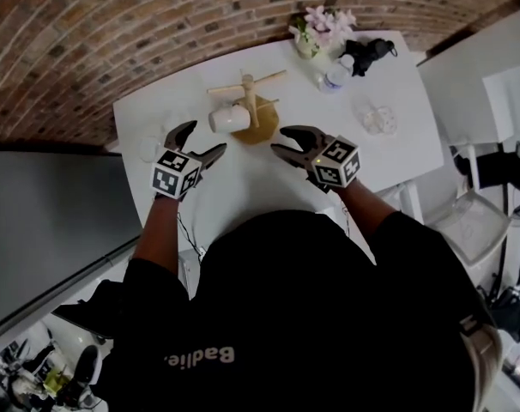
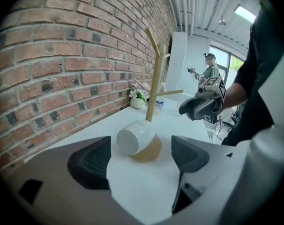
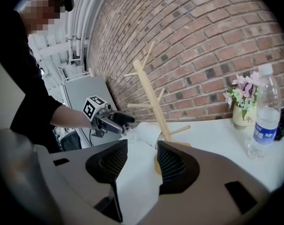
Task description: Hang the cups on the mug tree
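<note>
The white worktop [image 1: 389,157] stood against a brick wall [image 1: 114,33], and the person leaned over it with one tool in each hand. Near the middle stood the wooden mug tree [image 1: 250,99]. All its pegs that I could see were bare, so in my judgement no cup was hung yet and the task was at its first pick-up.

One white cup [image 1: 228,118] lay on its side, touching the round base of the tree on the person's left. I could not see its handle from any side.

The left tongs [image 1: 207,140] hovered just beside this cup, the jaws wide apart and pointing at it, with nothing between them. The right tongs [image 1: 280,142] hovered near the other side of the base, the jaws also apart and empty.

The next move, I think, called for the left tongs to go forward around the cup wall or rim and close. Then the cup must be turned so that the handle can slide over a peg.
</note>
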`<state>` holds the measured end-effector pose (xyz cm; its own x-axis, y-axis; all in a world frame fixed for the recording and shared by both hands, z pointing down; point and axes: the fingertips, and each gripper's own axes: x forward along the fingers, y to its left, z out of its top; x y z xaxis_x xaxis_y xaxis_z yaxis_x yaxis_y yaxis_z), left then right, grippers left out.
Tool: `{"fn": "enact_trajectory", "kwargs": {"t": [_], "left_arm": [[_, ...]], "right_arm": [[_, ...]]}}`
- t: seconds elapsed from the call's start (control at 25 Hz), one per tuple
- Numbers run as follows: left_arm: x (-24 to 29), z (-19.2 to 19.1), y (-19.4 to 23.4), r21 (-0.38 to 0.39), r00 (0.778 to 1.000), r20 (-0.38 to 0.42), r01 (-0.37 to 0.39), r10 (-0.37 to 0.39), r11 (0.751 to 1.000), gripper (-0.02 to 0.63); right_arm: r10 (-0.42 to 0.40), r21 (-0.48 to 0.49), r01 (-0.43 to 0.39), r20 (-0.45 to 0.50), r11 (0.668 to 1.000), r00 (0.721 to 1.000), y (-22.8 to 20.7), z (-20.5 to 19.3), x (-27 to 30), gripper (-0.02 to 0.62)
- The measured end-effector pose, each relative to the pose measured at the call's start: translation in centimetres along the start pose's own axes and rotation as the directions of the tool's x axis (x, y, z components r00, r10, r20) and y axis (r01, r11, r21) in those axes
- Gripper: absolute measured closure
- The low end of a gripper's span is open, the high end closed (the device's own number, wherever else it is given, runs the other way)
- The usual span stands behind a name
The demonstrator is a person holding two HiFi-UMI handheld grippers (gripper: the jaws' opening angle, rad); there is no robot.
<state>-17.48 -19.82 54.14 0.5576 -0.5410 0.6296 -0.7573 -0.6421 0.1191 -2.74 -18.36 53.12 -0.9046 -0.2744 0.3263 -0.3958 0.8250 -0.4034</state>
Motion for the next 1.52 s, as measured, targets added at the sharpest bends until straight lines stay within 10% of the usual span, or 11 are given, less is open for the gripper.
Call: {"fn": "enact_trajectory", "kwargs": {"t": [0.32,0.68,1.52], "left_arm": [[-4.2,2.3,-7.2,-0.176,0.979,0.202,0.066,-0.029,0.982,0.275],[-9.2,9.5,-12.6,-0.196,0.885,0.457,0.197,-0.088,0.961,0.379],[-12.1,10.5,-14.9,-0.14,0.855,0.513,0.174,-0.079,0.975,0.603]], "right_arm": [[-0.041,0.005,0.041,0.041,0.999,0.998,2.0,2.3,-1.8,0.439],[-0.017,-0.036,0.02,0.074,0.999,0.997,7.4,5.9,-2.6,0.511],[-0.003,-0.117,0.02,0.145,0.993,0.989,13.1,10.3,-4.3,0.558]]}}
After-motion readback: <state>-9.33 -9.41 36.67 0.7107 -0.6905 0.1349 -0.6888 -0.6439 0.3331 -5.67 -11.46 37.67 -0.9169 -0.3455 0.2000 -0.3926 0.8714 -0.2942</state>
